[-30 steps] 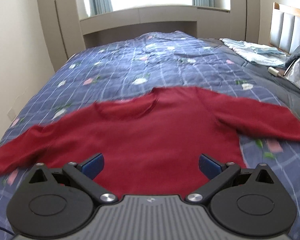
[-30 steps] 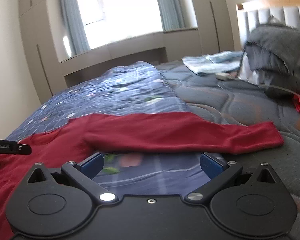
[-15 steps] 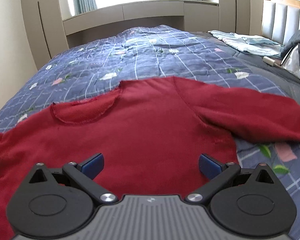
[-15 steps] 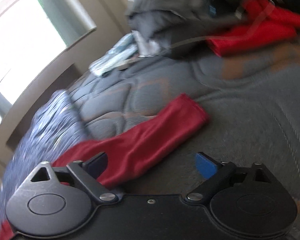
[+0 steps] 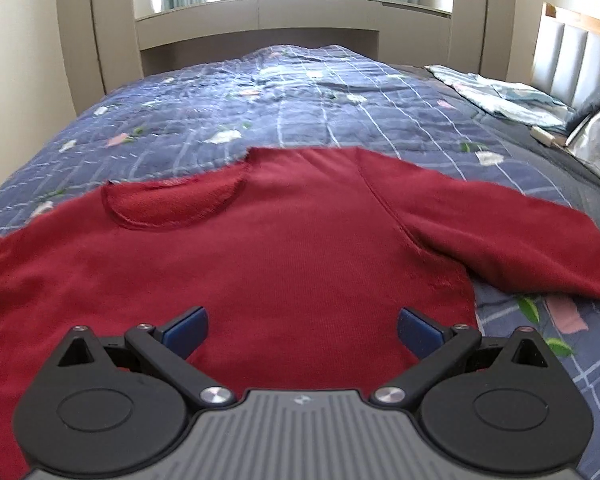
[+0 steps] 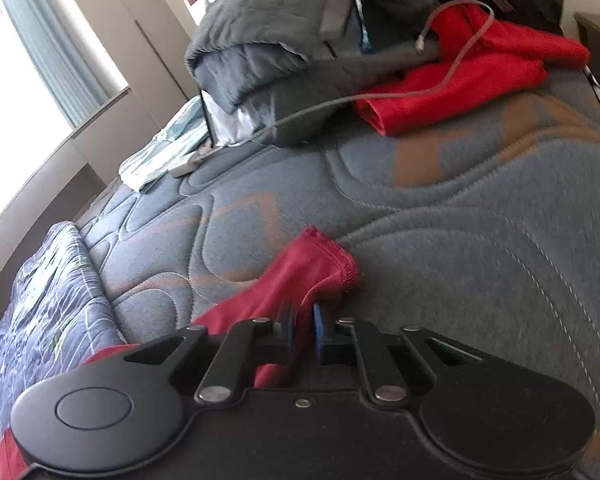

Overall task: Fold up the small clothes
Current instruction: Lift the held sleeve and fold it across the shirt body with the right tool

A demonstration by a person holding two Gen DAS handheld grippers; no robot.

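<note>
A dark red long-sleeved sweater (image 5: 292,248) lies flat on the blue checked quilt (image 5: 300,96), neckline away from me and both sleeves spread out. My left gripper (image 5: 302,328) hovers open over the sweater's lower body, blue pads wide apart with nothing between them. In the right wrist view the sweater's right sleeve (image 6: 296,276) runs out onto the grey mattress (image 6: 460,240). My right gripper (image 6: 304,334) is shut on that sleeve near the cuff, and the fabric bunches up between the blue pads.
A grey blanket pile (image 6: 284,20), a bright red garment (image 6: 452,92) and a grey cable (image 6: 340,100) lie at the head of the bed. Folded pale blue cloth (image 5: 500,96) rests near the padded headboard (image 5: 576,52). A beige window unit (image 5: 292,16) stands beyond the bed.
My right gripper swung and rolled toward the sleeve's cuff, then shut on it. My left gripper came lower and closer over the sweater's body, staying open.
</note>
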